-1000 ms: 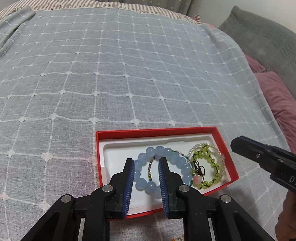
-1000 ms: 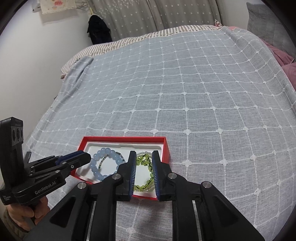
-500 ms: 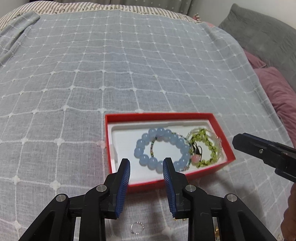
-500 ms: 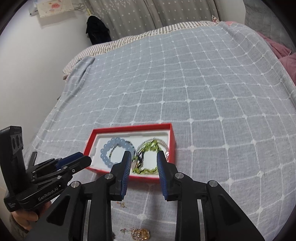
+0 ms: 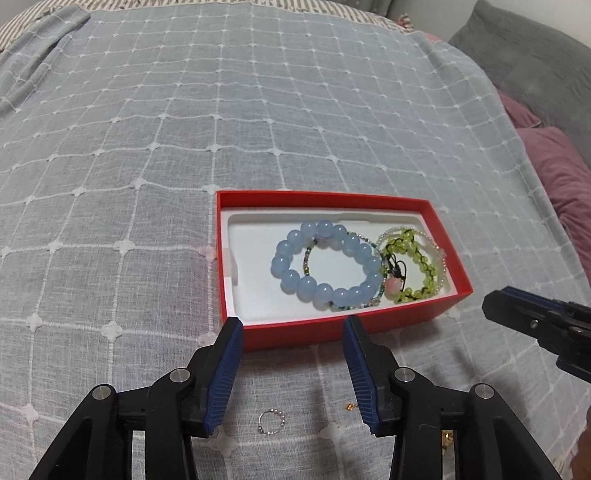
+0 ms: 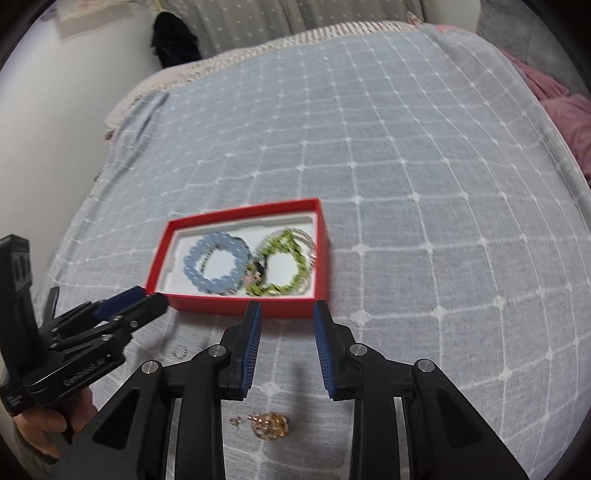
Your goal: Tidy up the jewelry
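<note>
Red box [image 5: 332, 332] sits on bed [image 5: 184, 129]. Inside box: blue bead bracelet [image 5: 325, 264] in middle, green bead bracelet [image 5: 413, 262] at right end, touching it.

Left gripper [image 5: 291, 354] wide open, holds nothing, just in front of box. Right gripper [image 6: 286, 343] open too, empty, also in front of box.

Still loose on bed, in front of box: small silver ring [image 5: 271, 422], gold jewelry pile [image 6: 269, 430].

Step now, my guess: bracelets done, small things left. Next: go down, pinch one small thing, put in box. Thin, flat, hard to pinch.

Grey checked bedspread [image 5: 258, 110], dotted curtains [image 6: 277, 22], white wall [image 6: 55, 110]
</note>
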Available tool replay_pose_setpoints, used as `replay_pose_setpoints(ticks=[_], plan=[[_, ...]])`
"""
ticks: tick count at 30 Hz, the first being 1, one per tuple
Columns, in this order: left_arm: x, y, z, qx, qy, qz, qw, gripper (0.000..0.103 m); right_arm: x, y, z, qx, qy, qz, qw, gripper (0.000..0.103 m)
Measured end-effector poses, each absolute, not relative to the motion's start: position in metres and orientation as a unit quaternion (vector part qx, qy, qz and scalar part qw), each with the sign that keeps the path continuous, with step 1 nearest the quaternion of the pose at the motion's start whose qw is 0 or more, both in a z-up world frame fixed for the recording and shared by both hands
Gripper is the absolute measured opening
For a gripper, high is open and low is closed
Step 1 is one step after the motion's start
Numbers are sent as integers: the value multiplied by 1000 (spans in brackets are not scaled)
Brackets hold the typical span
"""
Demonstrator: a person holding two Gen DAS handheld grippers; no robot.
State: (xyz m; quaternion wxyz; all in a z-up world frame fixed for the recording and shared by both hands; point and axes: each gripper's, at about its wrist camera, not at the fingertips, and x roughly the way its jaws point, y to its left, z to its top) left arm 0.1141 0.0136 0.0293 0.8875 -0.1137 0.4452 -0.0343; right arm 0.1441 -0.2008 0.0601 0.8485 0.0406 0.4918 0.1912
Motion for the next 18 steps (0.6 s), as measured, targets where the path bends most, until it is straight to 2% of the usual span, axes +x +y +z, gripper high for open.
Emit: replay_pose_setpoints(ticks=[4, 18], plan=[[109, 17, 26, -121, 453, -35, 883, 54, 143, -204, 58, 46, 502, 194, 842, 30], [95, 16, 12, -129, 471, -22, 872, 60, 119, -190, 53, 21, 524, 209, 825, 30]])
